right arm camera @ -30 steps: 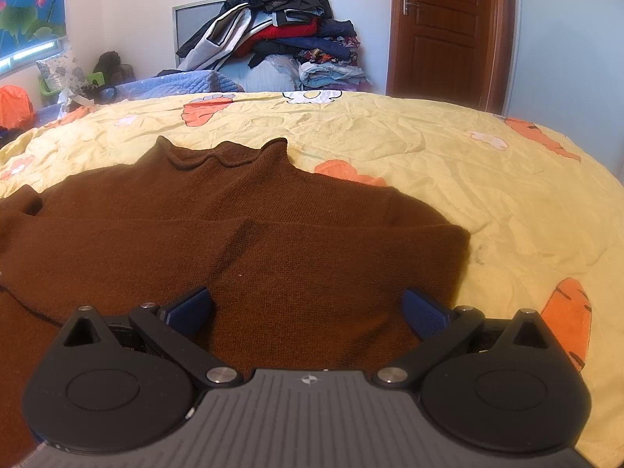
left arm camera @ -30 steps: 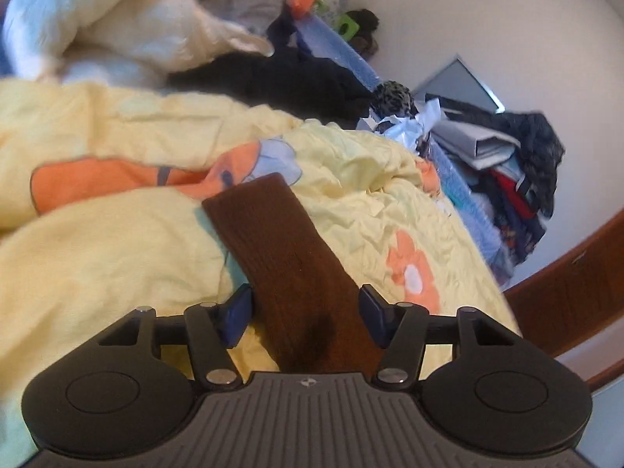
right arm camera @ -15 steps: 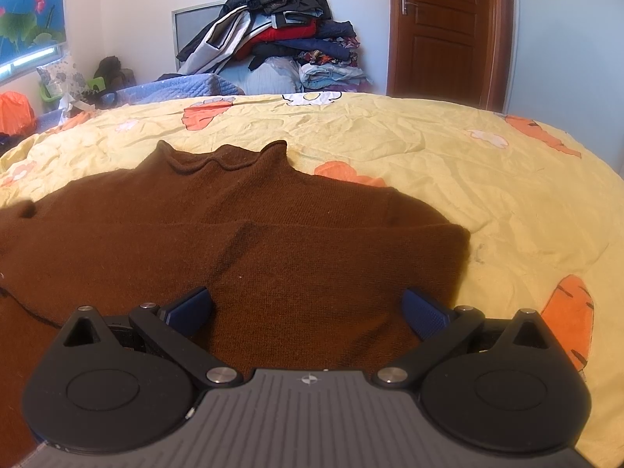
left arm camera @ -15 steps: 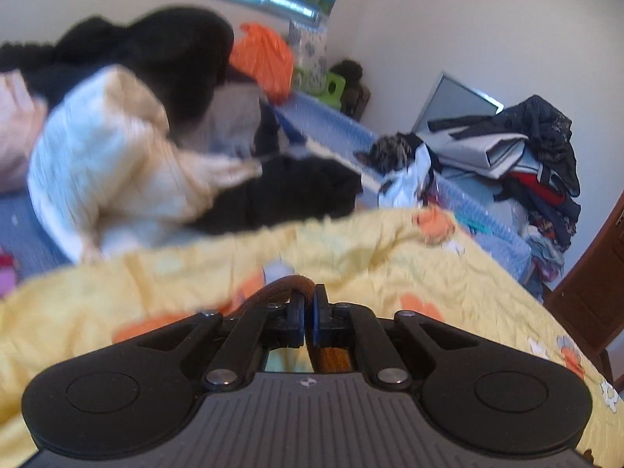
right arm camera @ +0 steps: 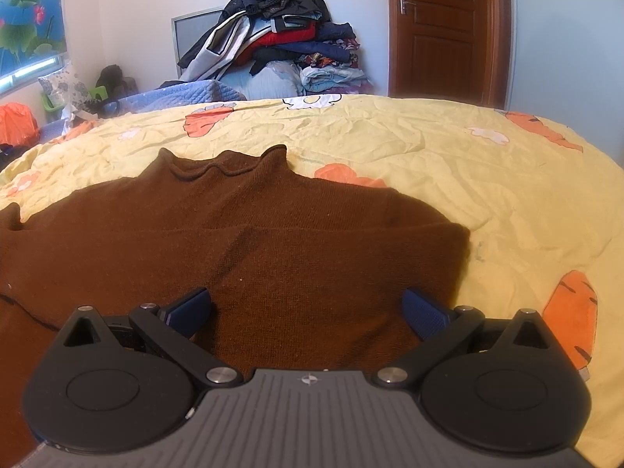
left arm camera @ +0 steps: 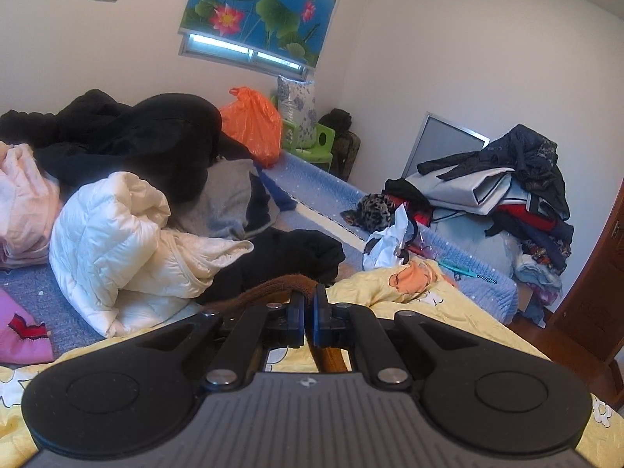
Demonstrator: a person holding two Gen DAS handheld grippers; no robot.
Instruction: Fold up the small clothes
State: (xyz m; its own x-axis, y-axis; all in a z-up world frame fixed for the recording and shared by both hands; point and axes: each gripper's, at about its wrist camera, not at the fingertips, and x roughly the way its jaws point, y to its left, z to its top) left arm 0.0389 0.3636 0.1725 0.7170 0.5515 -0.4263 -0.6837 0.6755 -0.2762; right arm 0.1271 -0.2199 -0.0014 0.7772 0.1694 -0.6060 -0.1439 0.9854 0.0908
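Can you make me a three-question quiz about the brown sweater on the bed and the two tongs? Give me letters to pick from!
1. Where does the brown sweater lie?
A. on the yellow bedspread
B. on the floor
C. on the clothes pile by the wall

2. What colour are the pads on the right tongs?
A. red
B. blue
C. white

3. What are the left tongs doing?
A. standing wide open
B. gripping a white jacket
C. pinched shut on the sweater's sleeve

Answers:
1 A, the sweater is spread flat over the carrot-print cover.
2 B, both pads show dark blue.
3 C, brown knit is squeezed between the closed pads and drapes off to the side.
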